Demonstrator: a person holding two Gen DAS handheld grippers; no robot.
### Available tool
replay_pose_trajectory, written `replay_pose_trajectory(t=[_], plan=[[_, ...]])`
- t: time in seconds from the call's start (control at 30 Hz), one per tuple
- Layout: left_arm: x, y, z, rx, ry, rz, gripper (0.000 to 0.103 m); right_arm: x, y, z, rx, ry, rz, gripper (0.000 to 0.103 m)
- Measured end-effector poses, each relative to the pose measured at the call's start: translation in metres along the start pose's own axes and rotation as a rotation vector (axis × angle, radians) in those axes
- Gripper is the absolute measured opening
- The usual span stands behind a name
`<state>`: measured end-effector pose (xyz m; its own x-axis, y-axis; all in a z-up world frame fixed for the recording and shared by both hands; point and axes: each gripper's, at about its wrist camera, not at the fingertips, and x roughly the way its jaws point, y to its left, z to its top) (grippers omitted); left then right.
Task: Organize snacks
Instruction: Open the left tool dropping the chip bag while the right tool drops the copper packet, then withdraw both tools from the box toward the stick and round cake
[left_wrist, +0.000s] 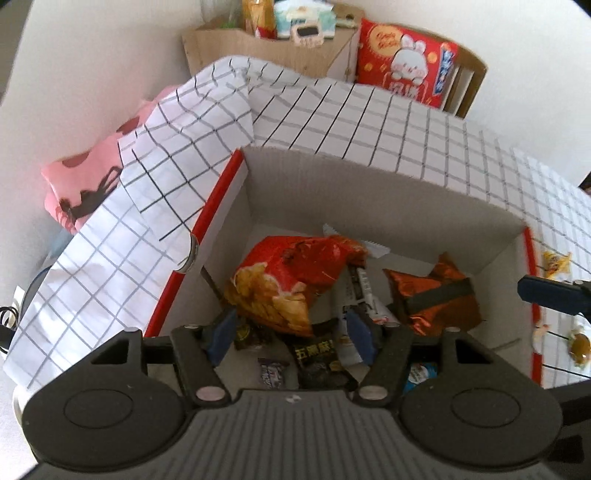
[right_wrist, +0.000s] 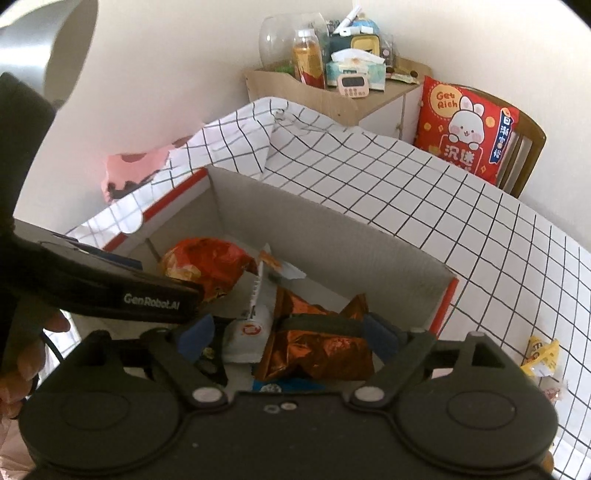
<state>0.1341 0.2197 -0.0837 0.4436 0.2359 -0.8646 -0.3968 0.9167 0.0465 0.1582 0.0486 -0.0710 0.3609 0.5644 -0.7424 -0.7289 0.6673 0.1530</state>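
A white cardboard box (left_wrist: 369, 184) with red edges stands on the checked tablecloth and holds several snack packs. Among them are a red chip bag (left_wrist: 291, 273), a copper-brown foil pack (left_wrist: 432, 295), a white pack (left_wrist: 360, 295) and a small black pack (left_wrist: 317, 360). My left gripper (left_wrist: 291, 332) is open and empty, over the box's near side, above the chip bag's lower end. My right gripper (right_wrist: 288, 338) is open and empty, its jaws spread above the copper-brown pack (right_wrist: 317, 343). The box (right_wrist: 332, 229) and chip bag (right_wrist: 207, 262) also show in the right wrist view.
Loose small snacks lie on the cloth right of the box: a yellow one (right_wrist: 541, 356) and others (left_wrist: 578, 345). A wooden shelf (right_wrist: 332, 96) with bottle, tissues and timer stands behind the table. A red rabbit cushion (right_wrist: 467, 127) sits on a chair. Pink fabric (left_wrist: 81, 184) lies at left.
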Motion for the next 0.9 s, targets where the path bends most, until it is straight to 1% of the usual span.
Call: replay_pose_trajectory(t=[0.13, 0.33, 0.57, 0.8, 0.87, 0.9], plan=[[-0.019, 0.0, -0.007, -0.001, -0.044, -0.027, 0.067, -0.017, -0.002, -0.004, 0.018, -0.028, 0.025, 0.092], [-0.046, -0.008, -0.019, 0.011, -0.113, -0.05, 0.067, -0.042, -0.008, -0.011, 0.053, -0.061, 0.06, 0.093], [-0.079, -0.024, -0.034, 0.028, -0.206, -0.07, 0.067, -0.075, -0.016, -0.023, 0.082, -0.108, 0.087, 0.093], [-0.102, -0.047, -0.049, 0.043, -0.273, -0.107, 0.068, -0.105, -0.031, -0.04, 0.111, -0.152, 0.097, 0.093], [-0.108, -0.056, -0.056, 0.052, -0.3, -0.117, 0.073, -0.113, -0.039, -0.047, 0.137, -0.162, 0.104, 0.094], [-0.111, -0.062, -0.059, 0.059, -0.318, -0.123, 0.073, -0.117, -0.043, -0.049, 0.151, -0.168, 0.103, 0.094]])
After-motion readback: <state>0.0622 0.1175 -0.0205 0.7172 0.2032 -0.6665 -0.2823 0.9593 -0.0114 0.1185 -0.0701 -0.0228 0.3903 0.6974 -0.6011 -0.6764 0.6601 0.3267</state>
